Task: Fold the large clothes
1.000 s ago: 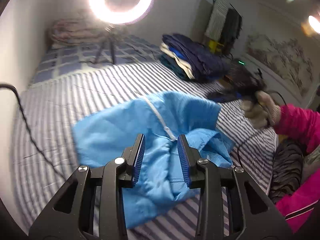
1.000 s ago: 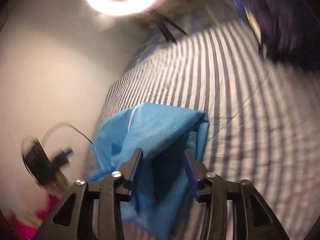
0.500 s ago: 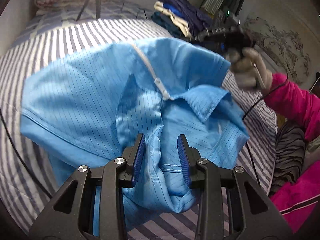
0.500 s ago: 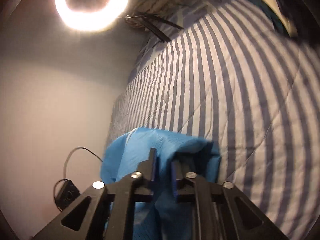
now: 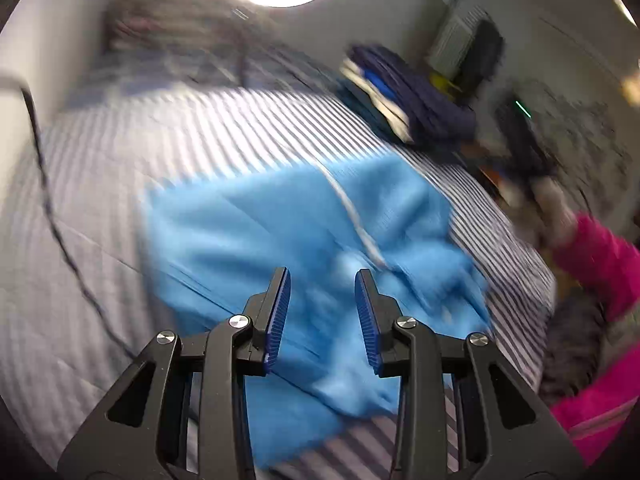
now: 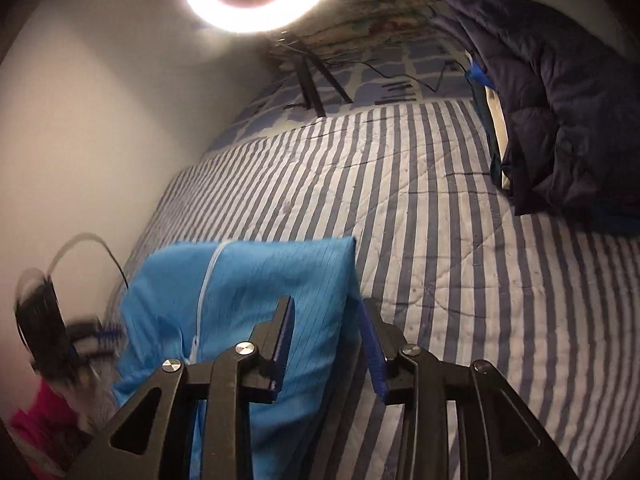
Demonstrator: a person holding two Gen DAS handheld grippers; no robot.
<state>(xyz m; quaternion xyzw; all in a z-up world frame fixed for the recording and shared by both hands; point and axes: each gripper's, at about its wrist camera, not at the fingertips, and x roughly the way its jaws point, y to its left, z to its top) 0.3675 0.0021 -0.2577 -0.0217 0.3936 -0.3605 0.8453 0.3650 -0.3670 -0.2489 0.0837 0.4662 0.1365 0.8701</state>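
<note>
Both tilted downward over the striped bed. Left gripper parted, empty, above the blue zip garment lying rumpled on the bedcover. Right gripper opening, pads off the cloth, the garment's folded edge between and below its jaws.

The jacket under the right claw is thin, smooth blue cloth with fine dark pinstripes and a white plastic-looking zip. Beyond the claw, the bedcover is matt quilted cotton, striped and softly puckered along its stitching. Far to the claw's right, the dark coat looks puffy with a faint sheen. Both claws have matt black plastic arms, shiny metal screw heads and ribbed blue rubbery pads; the left claw hangs above the same cloth.
</note>
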